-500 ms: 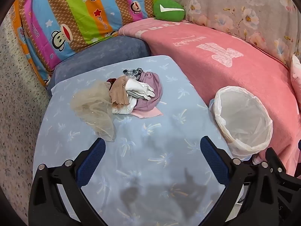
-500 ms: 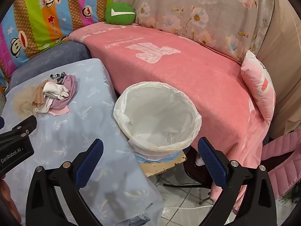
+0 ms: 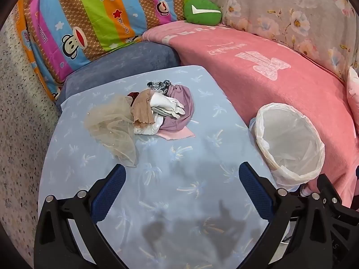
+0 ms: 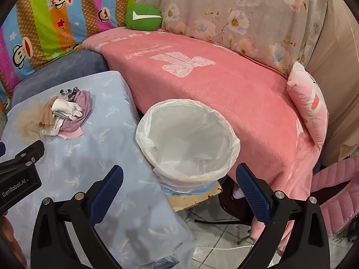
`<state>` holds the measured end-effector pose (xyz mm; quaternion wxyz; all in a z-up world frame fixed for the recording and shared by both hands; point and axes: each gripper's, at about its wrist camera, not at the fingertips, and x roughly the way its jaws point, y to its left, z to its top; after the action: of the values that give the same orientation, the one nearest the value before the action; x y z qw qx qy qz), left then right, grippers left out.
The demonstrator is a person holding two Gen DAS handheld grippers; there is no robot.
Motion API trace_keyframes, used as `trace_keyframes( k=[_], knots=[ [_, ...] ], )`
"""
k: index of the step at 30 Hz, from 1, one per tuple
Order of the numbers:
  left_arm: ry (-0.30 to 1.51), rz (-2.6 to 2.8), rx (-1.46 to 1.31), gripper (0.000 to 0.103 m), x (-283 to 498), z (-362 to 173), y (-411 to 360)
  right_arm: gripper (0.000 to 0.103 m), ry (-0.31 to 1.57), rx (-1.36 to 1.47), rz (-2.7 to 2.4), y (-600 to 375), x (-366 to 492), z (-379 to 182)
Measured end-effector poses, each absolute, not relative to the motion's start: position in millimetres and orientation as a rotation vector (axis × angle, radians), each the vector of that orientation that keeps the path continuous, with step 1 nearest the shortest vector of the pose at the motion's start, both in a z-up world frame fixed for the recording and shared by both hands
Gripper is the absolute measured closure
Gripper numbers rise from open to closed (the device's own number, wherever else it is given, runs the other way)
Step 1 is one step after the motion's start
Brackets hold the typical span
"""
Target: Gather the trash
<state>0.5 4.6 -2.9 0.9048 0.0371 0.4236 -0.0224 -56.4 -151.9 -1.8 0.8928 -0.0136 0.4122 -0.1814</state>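
Left wrist: rag pile [image 3: 148,112] near table's far edge [image 3: 139,76]

rag heap [image 3: 154,112] lies near empty lined bin [image 4: 187,143].

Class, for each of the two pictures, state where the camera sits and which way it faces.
Left wrist: on the left gripper, angled down at the pale blue tablecloth and fabric scrap pile; open jaws show.
Right wrist: on the right gripper, angled down at the white-lined bin; open jaws show.
Shared: pile, bin, green round cushion.
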Motion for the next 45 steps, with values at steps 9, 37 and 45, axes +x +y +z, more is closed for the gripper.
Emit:
trace_keyframes(
  k=[9, 37, 45],
  knots=[
    [0.871, -0.045, 0.072, 0.007, -2.2, -1.0, 2.4, 0.006, 0.854, -0.029, -0.376, -153.4, -57.0, -2.8],
    [0.858, -0.061, 0.072, 0.007, -3.5, 5.0, -1.8, 0.006, 0.850, -0.017, -0.381, -157.5, -57.2, 0.7],
    [0.841, -0.075, 0.074, 0.007, -4.5, 6.6, -3.1, 0.006, 0.844, -0.014, -0.386, -159.4, -59.0, 1.2]
  ],
)
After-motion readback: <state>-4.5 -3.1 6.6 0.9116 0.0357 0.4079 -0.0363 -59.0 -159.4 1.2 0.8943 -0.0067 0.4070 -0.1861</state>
